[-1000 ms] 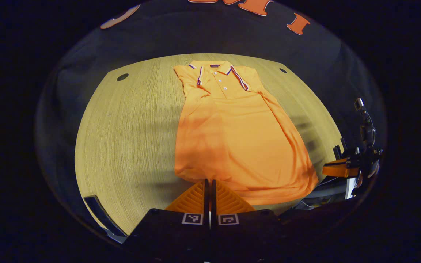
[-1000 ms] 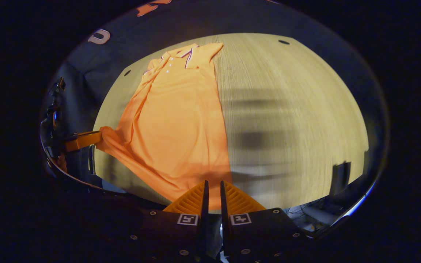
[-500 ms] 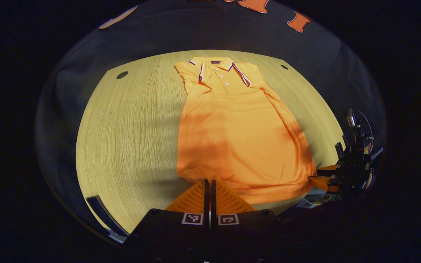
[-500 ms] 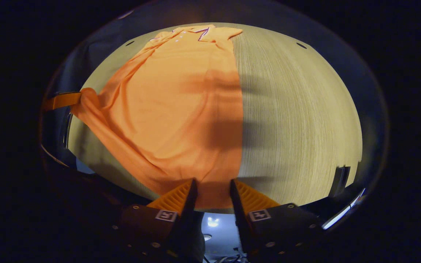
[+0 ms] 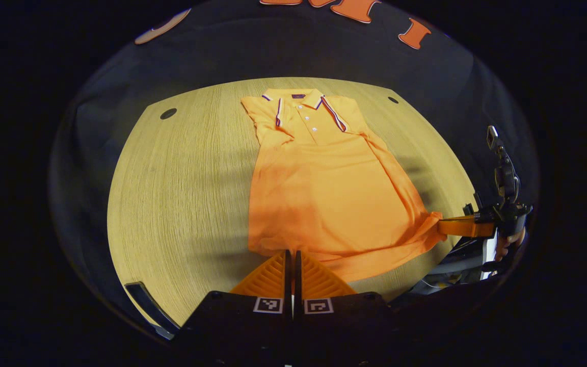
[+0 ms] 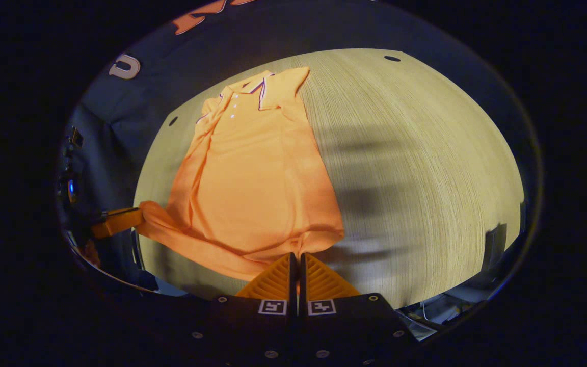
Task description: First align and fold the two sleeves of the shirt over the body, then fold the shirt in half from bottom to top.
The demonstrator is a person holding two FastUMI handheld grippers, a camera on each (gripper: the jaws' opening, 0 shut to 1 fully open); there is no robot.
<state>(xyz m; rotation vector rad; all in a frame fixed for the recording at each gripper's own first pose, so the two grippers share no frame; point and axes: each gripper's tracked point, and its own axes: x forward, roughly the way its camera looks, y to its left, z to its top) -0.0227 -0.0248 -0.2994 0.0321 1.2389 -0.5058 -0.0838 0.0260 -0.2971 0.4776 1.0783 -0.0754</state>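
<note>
- Lying collar-away on the wooden table (image 5: 181, 183), the orange shirt (image 5: 324, 193) looks light, limp, wrinkle-prone.
- Both hem corners are pinched: left gripper (image 5: 293, 257) and right gripper (image 6: 296, 260) closed tight (sensible holds).

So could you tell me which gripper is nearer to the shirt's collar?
Neither clearly. The left gripper and the right gripper each pinch a bottom hem corner of the shirt, at the end farthest from the collar.
</note>
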